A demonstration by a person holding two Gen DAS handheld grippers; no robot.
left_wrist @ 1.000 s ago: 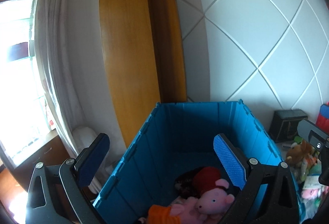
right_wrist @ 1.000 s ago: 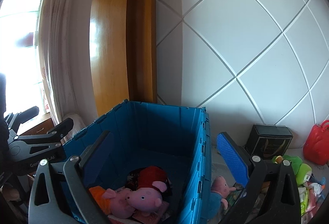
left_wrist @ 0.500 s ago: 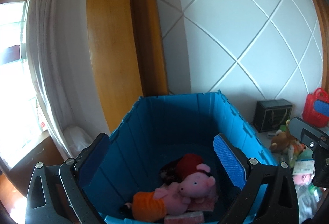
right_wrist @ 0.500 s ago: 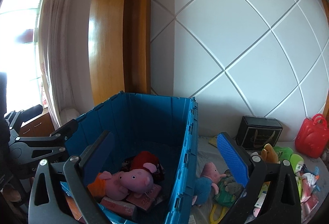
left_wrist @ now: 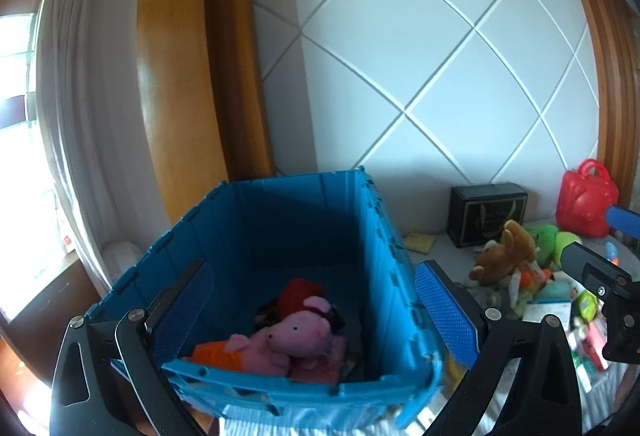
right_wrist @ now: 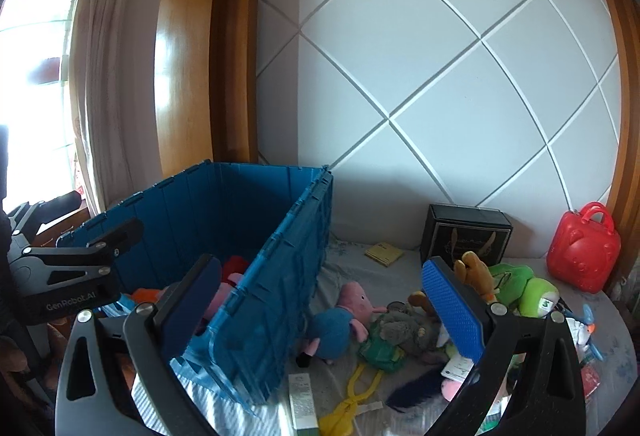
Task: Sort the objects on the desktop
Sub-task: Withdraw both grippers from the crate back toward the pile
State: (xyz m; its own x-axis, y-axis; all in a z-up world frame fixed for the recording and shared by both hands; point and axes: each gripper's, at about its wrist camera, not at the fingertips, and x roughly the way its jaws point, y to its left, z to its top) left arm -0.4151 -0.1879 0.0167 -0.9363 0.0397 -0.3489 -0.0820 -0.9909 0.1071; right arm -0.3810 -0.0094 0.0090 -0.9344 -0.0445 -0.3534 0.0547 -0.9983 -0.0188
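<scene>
The big blue ribbed plastic crate stands at the left end of the grey fabric-covered surface, against the padded white wall. Inside lies a pink pig plush in an orange dress on top of something red.

The loose heap lies outside the crate, on its right. A pink pig plush in a blue outfit lies just beside the crate's right wall. Beyond it come a grey-and-green soft toy, a brown plush and a lime-green plush. Yellow plastic tongs lie toward the near edge.

The right gripper is spread wide with nothing between its blue pads. It points over the crate's right wall, so the blue-clad pig sits almost straight ahead and below, its body running roughly left to right across the fingers' line.

The left gripper is also wide apart and empty. It hangs over the crate's near rim and faces into it.

By my reckoning the right hand is the nearer one to the heap, and the pig is its closest piece.
</scene>
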